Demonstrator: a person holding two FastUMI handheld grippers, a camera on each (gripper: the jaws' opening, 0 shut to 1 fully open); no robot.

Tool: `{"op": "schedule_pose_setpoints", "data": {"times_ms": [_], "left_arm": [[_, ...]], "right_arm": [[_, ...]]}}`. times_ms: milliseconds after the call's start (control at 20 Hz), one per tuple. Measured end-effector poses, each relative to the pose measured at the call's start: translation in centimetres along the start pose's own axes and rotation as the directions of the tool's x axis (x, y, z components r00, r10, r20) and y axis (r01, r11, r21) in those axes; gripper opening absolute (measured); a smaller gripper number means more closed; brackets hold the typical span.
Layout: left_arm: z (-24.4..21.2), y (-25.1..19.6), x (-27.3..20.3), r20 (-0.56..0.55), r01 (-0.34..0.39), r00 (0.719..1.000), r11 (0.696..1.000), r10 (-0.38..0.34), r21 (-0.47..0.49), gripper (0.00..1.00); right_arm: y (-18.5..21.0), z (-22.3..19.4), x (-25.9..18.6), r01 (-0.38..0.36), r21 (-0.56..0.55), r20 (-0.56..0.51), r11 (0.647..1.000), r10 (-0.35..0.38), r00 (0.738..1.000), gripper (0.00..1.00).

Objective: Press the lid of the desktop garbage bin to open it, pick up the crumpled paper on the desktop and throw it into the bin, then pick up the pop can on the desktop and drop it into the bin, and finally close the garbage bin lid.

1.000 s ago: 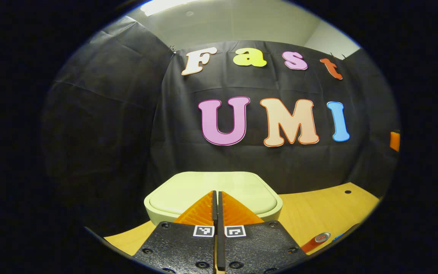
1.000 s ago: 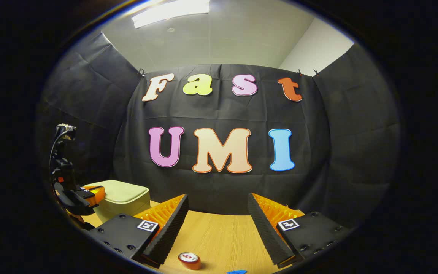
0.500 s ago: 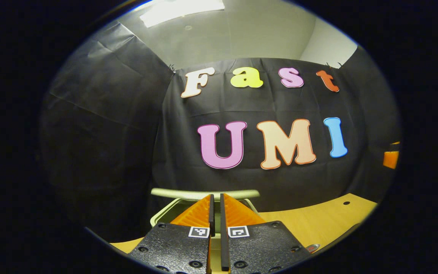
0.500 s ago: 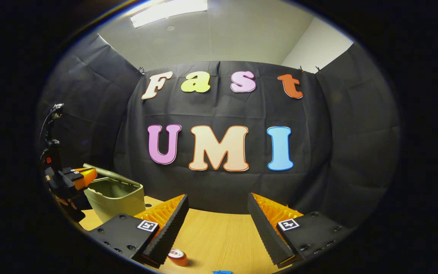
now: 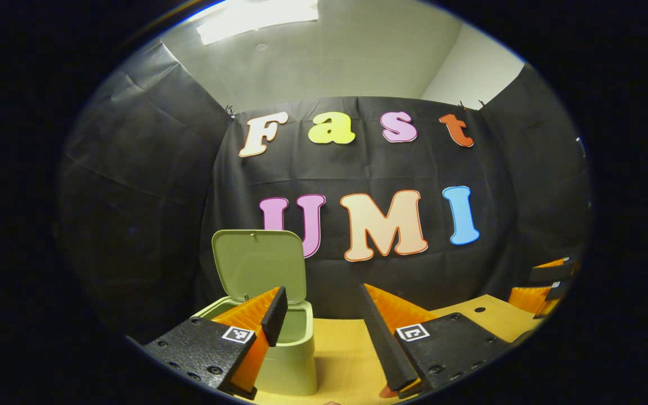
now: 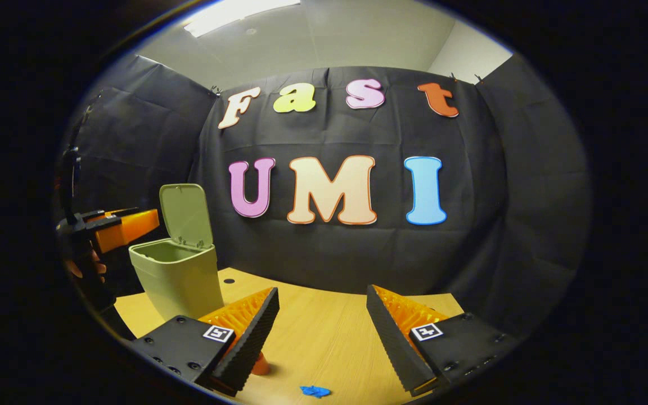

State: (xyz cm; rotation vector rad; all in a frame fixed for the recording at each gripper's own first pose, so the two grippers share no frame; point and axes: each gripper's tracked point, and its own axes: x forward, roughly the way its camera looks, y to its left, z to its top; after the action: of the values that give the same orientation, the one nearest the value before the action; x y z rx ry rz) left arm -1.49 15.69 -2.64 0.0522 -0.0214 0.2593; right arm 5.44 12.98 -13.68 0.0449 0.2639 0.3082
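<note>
Jaws of both grippers wide open, empty; open bin (image 5: 279, 349) behind left gripper (image 5: 324, 315), lid (image 5: 259, 264) upright.

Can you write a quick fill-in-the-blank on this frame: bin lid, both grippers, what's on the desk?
1. The lid of the pale green plastic desktop bin stands ____.
2. The left gripper has its fingers ____.
3. The right gripper holds ____ between its fingers.
4. The small crumpled scrap on the wooden desktop is ____ in colour.

Missing words: open; open; nothing; blue
</note>
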Motion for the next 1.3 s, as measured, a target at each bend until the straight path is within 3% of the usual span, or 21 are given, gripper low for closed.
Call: {"op": "schedule_pose_setpoints", "data": {"times_ms": [100, 300, 600, 900, 1300], "left_arm": [[0.0, -1.4, -0.5, -0.010, 0.006, 1.000, 1.000, -0.005, 0.008, 0.87], [0.1, -3.5, -1.7, -0.028, -0.002, 1.000, 1.000, 0.002, 0.014, 0.88], [0.5, -4.9, -3.5, -0.045, -0.033, 0.998, 0.999, 0.034, 0.036, 0.87], [0.8, -5.5, -4.9, -0.052, -0.068, 0.996, 0.996, 0.070, 0.052, 0.87], [0.6, -5.7, -4.9, -0.054, -0.011, 0.998, 0.999, 0.014, 0.052, 0.87]], "right_arm": [[-0.4, -2.0, 0.1, -0.031, -0.008, -0.047, 1.000, 0.030, 0.998, 0.98], [-1.4, -7.2, 0.3, -0.065, -0.007, -0.153, 0.998, 0.063, 0.986, 0.98], [-0.8, -15.6, 0.2, -0.144, -0.009, -0.311, 0.990, 0.134, 0.941, 0.99], [-0.3, -24.1, -0.7, -0.190, 0.028, -0.480, 0.981, 0.180, 0.858, 0.99], [0.7, -31.9, -1.5, -0.190, -0.002, -0.625, 0.982, 0.147, 0.767, 0.98]]}}
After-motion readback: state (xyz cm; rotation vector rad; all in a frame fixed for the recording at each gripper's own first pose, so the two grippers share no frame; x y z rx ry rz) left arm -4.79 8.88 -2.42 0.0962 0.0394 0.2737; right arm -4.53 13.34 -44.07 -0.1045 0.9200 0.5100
